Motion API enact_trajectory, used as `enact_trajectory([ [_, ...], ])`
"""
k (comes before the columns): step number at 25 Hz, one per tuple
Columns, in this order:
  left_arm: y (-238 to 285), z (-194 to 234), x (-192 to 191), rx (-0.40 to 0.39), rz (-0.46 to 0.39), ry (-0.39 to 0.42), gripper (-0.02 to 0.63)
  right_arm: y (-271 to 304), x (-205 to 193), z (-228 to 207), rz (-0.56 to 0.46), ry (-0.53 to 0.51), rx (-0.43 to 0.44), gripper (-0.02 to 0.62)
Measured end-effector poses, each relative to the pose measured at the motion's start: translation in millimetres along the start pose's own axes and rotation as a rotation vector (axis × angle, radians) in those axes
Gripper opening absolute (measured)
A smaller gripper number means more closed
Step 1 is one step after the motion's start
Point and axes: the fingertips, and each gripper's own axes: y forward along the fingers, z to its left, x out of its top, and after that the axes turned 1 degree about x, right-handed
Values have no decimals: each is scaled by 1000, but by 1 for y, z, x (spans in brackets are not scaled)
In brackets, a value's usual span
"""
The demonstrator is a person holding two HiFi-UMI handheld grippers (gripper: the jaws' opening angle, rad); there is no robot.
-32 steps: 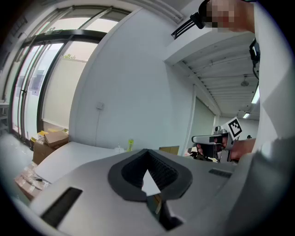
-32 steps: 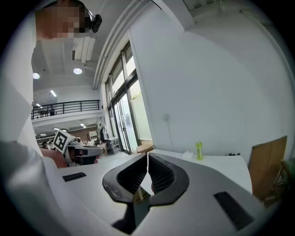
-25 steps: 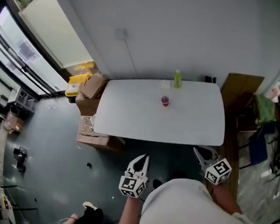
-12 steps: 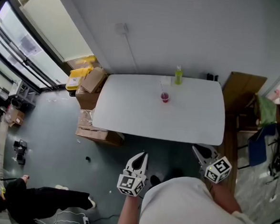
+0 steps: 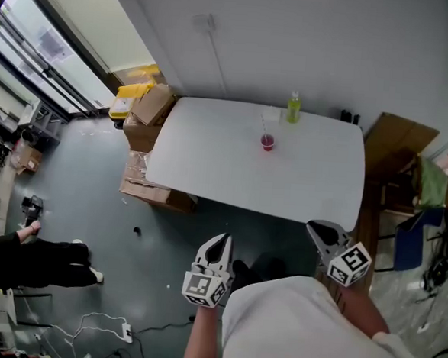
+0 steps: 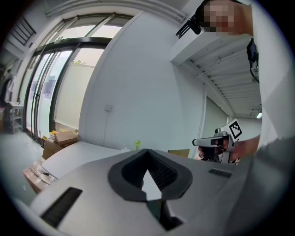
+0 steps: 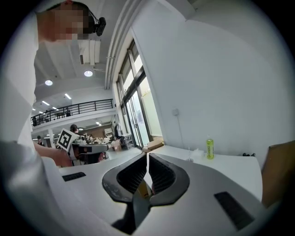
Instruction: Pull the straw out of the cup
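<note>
A small cup (image 5: pixel 267 142) of red liquid with a thin straw standing in it sits toward the far side of the white table (image 5: pixel 209 166). Both grippers hang well short of the table's near edge, over the floor and far from the cup. My left gripper (image 5: pixel 220 238) is shut and holds nothing; its own view shows the pads (image 6: pixel 159 168) meeting at the tip. My right gripper (image 5: pixel 313 227) sits by the table's near right corner, also shut and holding nothing. Each gripper appears in the other's view, held in a hand.
A green bottle (image 5: pixel 293 108) stands at the table's far edge, with something clear beside it. Cardboard boxes (image 5: pixel 154 105) and a yellow crate (image 5: pixel 134 93) crowd the table's left side. A wooden board (image 5: pixel 401 138) leans at the right. A person (image 5: pixel 27 256) crouches on the floor at far left.
The head view has tipped, so the table sits higher in the frame. The right gripper has edged toward the table's near right corner. A person has appeared on the floor at left.
</note>
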Motion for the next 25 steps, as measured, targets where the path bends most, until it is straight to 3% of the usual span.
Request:
enact_trajectory([
  [8, 20, 25, 1, -16, 10, -22, -1, 24, 6, -7, -17, 46, 8, 41],
  [14, 43, 57, 4, -112, 17, -44, -2, 54, 10, -12, -44, 81, -30, 41],
  [25, 94, 121, 25, -279, 62, 25, -2, 128, 20, -28, -22, 90, -163, 41],
])
